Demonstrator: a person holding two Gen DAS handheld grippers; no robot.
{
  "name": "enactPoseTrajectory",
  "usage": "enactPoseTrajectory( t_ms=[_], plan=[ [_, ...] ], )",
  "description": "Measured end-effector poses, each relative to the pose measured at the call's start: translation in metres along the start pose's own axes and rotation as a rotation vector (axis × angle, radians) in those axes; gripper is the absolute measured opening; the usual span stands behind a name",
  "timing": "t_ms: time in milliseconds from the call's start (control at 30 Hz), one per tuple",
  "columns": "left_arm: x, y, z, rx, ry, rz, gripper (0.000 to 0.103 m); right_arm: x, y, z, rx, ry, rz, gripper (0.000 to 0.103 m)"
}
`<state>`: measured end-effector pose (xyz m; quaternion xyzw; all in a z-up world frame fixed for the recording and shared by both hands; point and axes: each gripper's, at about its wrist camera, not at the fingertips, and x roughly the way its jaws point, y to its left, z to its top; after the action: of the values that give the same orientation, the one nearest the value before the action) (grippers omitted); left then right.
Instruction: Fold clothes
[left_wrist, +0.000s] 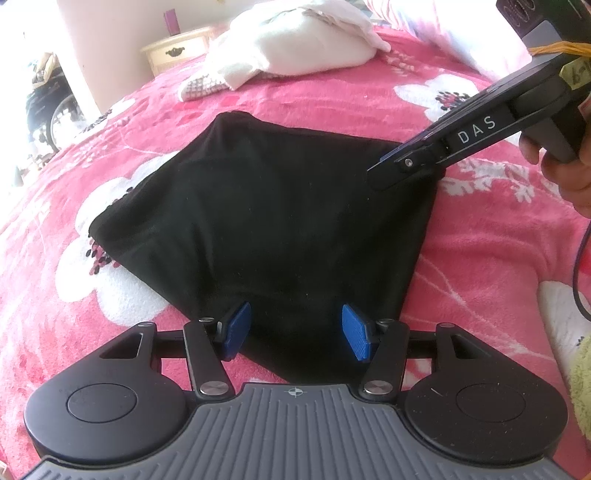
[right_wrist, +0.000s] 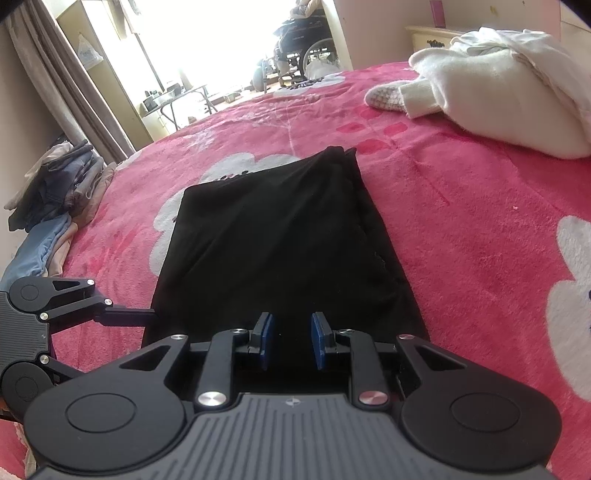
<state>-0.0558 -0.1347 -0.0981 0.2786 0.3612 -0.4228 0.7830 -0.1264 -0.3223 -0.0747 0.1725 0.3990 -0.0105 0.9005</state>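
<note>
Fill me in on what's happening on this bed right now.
A person is folding clothes with a hand-held gripper in each hand. A black garment, already folded into a rough rectangle, lies flat on the pink flowered blanket. The left hand-held gripper and right hand-held gripper both sit at its near edge, pads apart, gripping nothing. A white clothes pile waits beyond.

Bright daylight pours through the window (right_wrist: 221, 33), washing that far end white. A brown curtain (right_wrist: 66, 81) hangs at the left beside a pale shelf unit (right_wrist: 107, 70). Out in the glare a wheelchair (right_wrist: 303, 48) is parked, with a small folding table (right_wrist: 184, 99) near it. A cream nightstand (right_wrist: 432, 37) stands against the pale wall (left_wrist: 96, 44).
</note>
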Motion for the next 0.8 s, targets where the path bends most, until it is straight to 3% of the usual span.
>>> enactPoseTrajectory(
  t_ms=[800],
  plan=[
    [0.0,0.0007,-0.0013,0.008,0.001,-0.001,0.055,0.0001,0.0039,-0.0012,-0.005,0.0,0.001,0.024]
  ],
)
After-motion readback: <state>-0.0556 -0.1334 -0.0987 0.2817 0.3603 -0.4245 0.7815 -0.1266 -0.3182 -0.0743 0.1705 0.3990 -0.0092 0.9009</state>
